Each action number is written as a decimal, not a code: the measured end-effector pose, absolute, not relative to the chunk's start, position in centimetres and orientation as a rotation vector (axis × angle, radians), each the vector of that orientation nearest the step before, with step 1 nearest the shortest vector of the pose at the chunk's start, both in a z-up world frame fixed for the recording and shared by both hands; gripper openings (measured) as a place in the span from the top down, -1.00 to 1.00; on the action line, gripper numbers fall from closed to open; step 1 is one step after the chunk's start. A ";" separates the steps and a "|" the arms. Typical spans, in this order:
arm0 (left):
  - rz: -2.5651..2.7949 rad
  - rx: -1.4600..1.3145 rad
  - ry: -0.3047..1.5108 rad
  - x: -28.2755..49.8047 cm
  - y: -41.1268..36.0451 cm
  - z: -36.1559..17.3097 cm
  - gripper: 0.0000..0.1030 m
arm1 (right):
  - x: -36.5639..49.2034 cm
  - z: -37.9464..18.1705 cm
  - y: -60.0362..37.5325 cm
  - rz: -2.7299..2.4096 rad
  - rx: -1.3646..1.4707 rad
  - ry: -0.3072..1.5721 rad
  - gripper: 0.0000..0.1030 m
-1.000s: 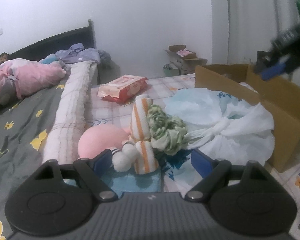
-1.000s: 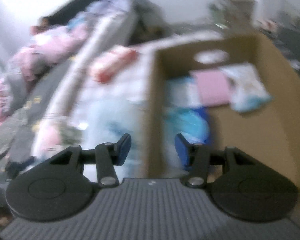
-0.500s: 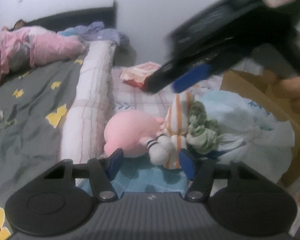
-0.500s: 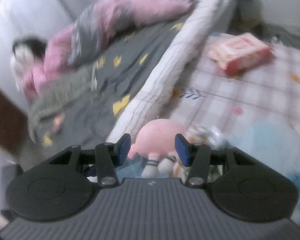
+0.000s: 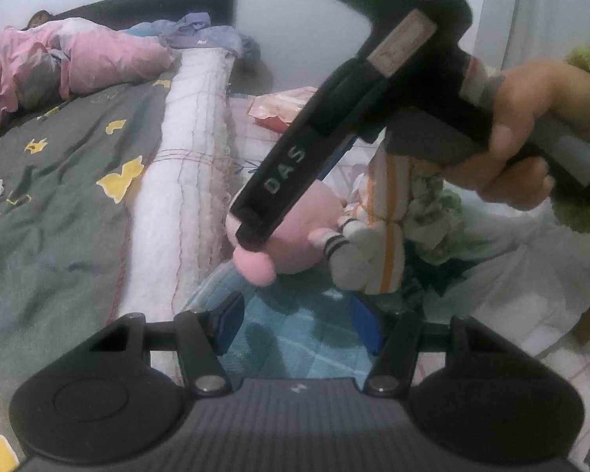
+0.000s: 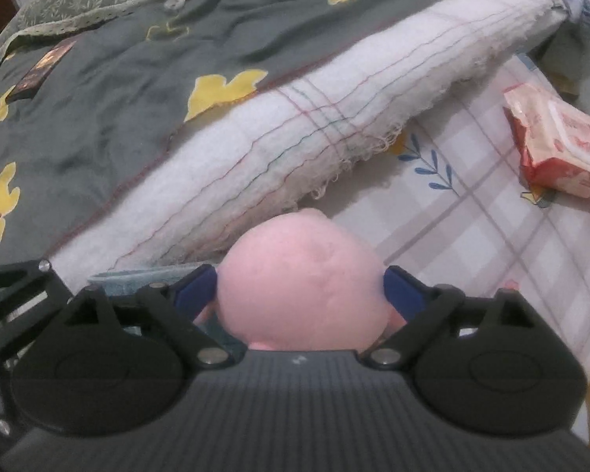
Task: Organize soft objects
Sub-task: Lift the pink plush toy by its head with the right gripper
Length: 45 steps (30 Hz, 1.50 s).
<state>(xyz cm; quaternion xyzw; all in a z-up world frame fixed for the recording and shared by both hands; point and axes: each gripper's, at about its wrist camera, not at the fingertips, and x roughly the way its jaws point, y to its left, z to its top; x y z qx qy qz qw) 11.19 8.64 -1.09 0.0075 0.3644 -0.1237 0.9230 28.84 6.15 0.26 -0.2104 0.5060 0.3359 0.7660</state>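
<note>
A round pink plush toy (image 6: 301,275) lies on the bed beside a rolled white blanket (image 6: 295,133). My right gripper (image 6: 301,293) is open with its blue pads on either side of the plush, close to or touching it. In the left wrist view the right gripper (image 5: 251,232) comes down from the upper right onto the pink plush (image 5: 295,228). Next to it lie an orange-striped white soft toy (image 5: 377,244), a green cloth (image 5: 436,212) and a white plastic bag (image 5: 523,275). My left gripper (image 5: 295,322) is open and empty above a blue towel (image 5: 295,338).
A grey duvet with yellow figures (image 5: 59,196) covers the left of the bed. A red tissue pack (image 6: 558,149) lies on the checked sheet (image 6: 472,216); it also shows in the left wrist view (image 5: 283,108). Pink bedding (image 5: 78,59) lies by the headboard.
My right gripper swung from over the cardboard box to the pink plush and opened wider around it. My left gripper shifted left and narrowed a little.
</note>
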 end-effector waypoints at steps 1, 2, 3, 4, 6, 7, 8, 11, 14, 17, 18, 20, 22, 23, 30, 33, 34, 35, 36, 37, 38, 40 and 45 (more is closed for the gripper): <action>-0.253 0.014 0.745 11.2 8.7 -1.1 -0.17 | 28.9 0.4 6.0 0.732 -0.457 1.097 -0.74; -0.253 0.010 0.743 11.2 8.8 -1.2 -0.17 | 28.9 0.7 5.7 0.734 -0.443 1.094 -0.69; -0.254 0.004 0.742 11.1 8.9 -1.2 -0.18 | 29.1 1.0 5.1 0.728 -0.399 1.084 -0.64; -0.255 -0.004 0.741 11.1 9.0 -1.1 -0.20 | 29.1 1.0 5.1 0.728 -0.399 1.084 -0.62; -0.263 -0.024 0.734 11.0 9.2 -0.8 -0.22 | 29.8 0.8 4.6 0.714 -0.335 1.072 -0.57; -0.265 -0.033 0.728 10.8 9.3 -0.7 -0.26 | 30.1 1.7 3.5 0.722 -0.257 1.038 -0.57; -0.266 -0.039 0.720 10.6 9.4 -0.4 -0.28 | 30.1 1.7 3.5 0.722 -0.257 1.038 -0.56; -0.266 -0.044 0.691 9.8 9.5 0.4 -0.32 | 30.6 3.1 2.0 0.759 -0.107 0.986 -0.56; -0.271 -0.043 0.666 8.8 9.7 1.4 -0.39 | 30.6 5.4 -0.2 0.810 0.086 0.910 -0.56; -0.298 -0.044 0.642 7.3 9.9 2.5 -0.52 | 29.6 7.3 -2.8 0.872 0.291 0.871 -0.57; -0.313 -0.044 0.638 6.7 10.1 2.8 -0.55 | 29.1 7.5 -3.6 0.890 0.346 0.868 -0.57; -0.338 -0.036 0.637 5.4 10.4 3.1 -0.60 | 27.4 7.3 -5.4 0.936 0.467 0.879 -0.58; -0.352 -0.017 0.642 4.1 10.6 3.2 -0.60 | 25.5 6.3 -6.7 0.954 0.549 0.916 -0.59; -0.356 -0.009 0.645 3.5 10.7 3.1 -0.60 | 24.5 5.0 -7.2 0.964 0.603 0.953 -0.59; -0.340 0.013 0.697 1.9 10.0 1.4 -0.57 | 19.8 -5.9 -6.9 0.870 0.830 1.248 -0.62; -0.332 0.023 0.691 2.3 9.6 1.0 -0.51 | 18.7 -7.0 -7.2 0.842 0.899 1.246 -0.64; -0.327 0.031 0.684 2.5 9.5 0.9 -0.48 | 18.5 -6.4 -7.2 0.826 0.859 1.221 -0.64; -0.323 0.036 0.679 2.7 9.3 0.7 -0.45 | 18.3 -5.7 -7.2 0.811 0.815 1.196 -0.64; -0.322 0.039 0.676 2.8 9.2 0.6 -0.44 | 18.0 -4.7 -7.2 0.794 0.759 1.171 -0.64; -0.325 0.038 0.676 3.2 9.1 0.5 -0.41 | 17.8 -4.0 -7.2 0.778 0.712 1.151 -0.64; -0.329 0.033 0.677 3.4 9.0 0.4 -0.40 | 17.4 -3.1 -7.2 0.753 0.650 1.127 -0.64; -0.339 0.022 0.679 4.0 8.8 0.2 -0.40 | 16.7 -1.4 -7.1 0.704 0.529 1.080 -0.64; -0.349 0.004 0.676 5.6 8.0 -0.4 -0.40 | 15.9 1.8 -8.6 0.557 0.280 0.987 -0.64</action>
